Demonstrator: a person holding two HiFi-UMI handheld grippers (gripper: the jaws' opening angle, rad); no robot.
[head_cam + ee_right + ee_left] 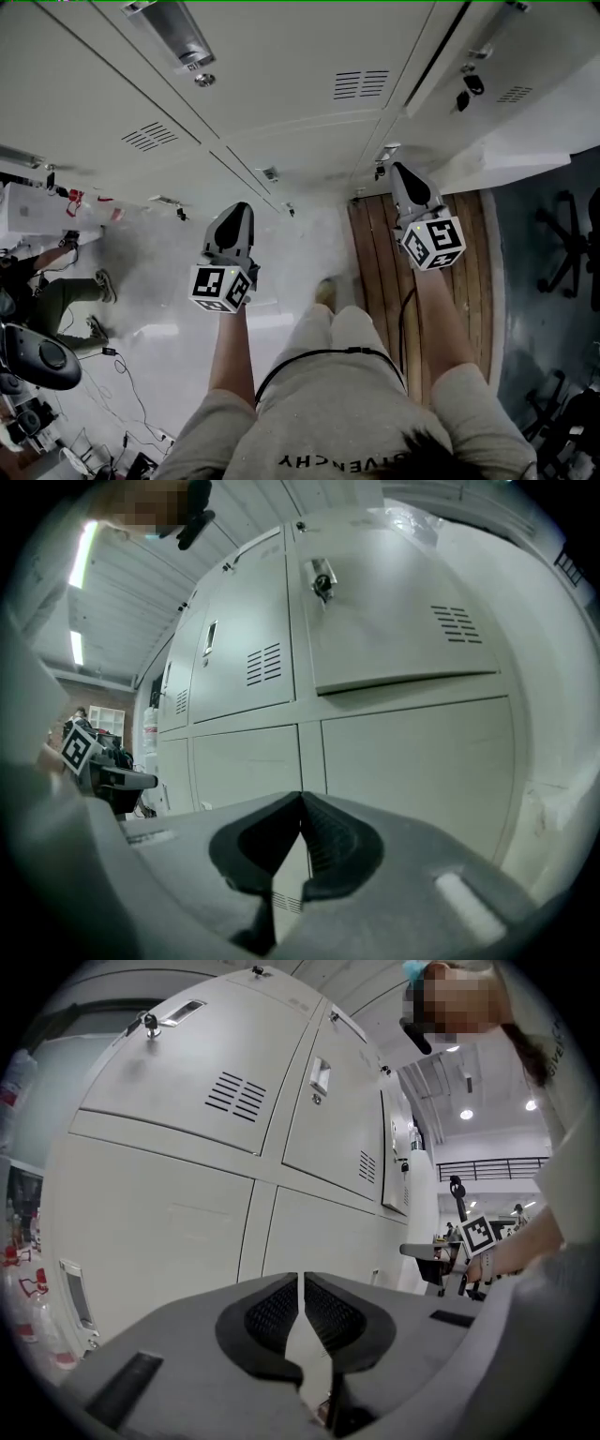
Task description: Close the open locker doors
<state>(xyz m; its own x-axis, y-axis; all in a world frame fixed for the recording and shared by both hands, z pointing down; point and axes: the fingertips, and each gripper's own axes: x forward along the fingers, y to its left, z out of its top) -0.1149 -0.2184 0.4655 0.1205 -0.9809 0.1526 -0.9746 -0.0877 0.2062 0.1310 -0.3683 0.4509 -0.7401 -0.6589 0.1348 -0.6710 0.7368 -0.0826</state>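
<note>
A wall of pale grey lockers [281,84] fills the top of the head view. One upper door [403,611], with a key in its lock and a vent, hangs slightly ajar in the right gripper view, its lower edge standing out from the row. It also shows at the top right of the head view as the ajar door [511,66]. My right gripper [401,171] [301,803] is shut and empty, pointing at the lockers below that door. My left gripper [238,210] [300,1283] is also shut on nothing and faces closed locker doors [206,1082].
I stand partly on a wooden platform [384,244] beside a pale floor [159,281]. An office chair [562,253] is at the right. A seated person [47,291], a black chair [37,356] and cables [122,375] are at the left.
</note>
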